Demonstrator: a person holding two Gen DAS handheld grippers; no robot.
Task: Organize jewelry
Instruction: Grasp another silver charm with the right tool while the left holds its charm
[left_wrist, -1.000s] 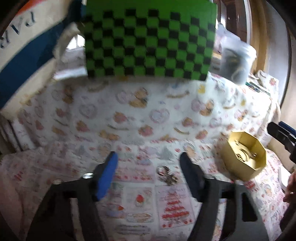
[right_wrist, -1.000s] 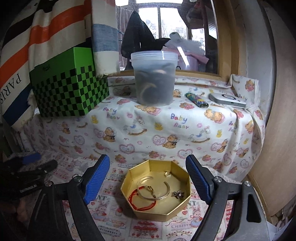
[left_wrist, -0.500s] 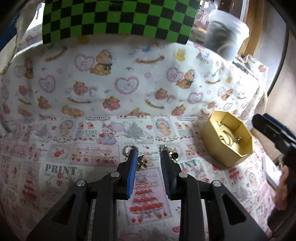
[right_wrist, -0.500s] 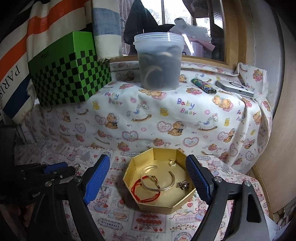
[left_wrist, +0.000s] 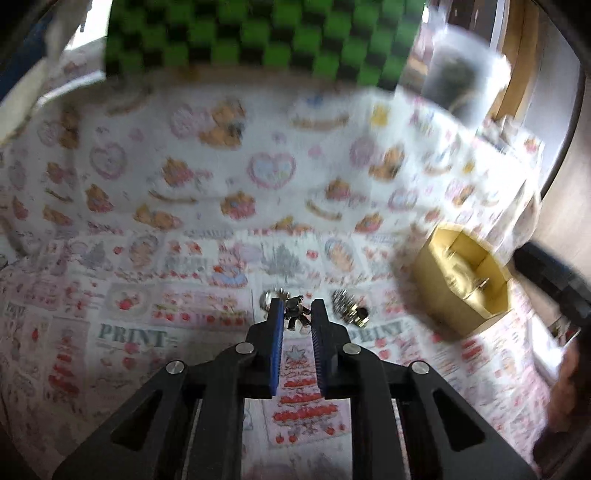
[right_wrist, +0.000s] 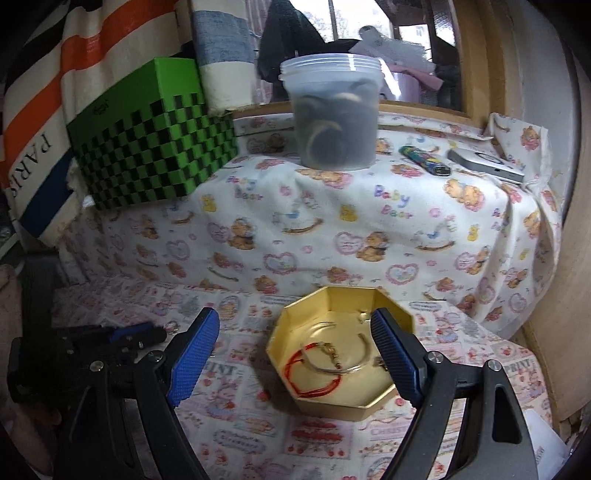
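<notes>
1. Printed cloth covers the surface in the blurred left wrist view; the left gripper has its jaws drawn close on a small dark charm, a ring at its left tip and a second trinket just right.
2. Seen from the right wrist, the right gripper, jaws wide apart, hovers at a gold octagonal tin holding a red cord bracelet and a bangle; behind stand a green checkered box and a plastic tub.

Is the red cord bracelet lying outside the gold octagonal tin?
No, the red cord bracelet lies on the floor inside the gold octagonal tin, beside a thin metal bangle.
</notes>
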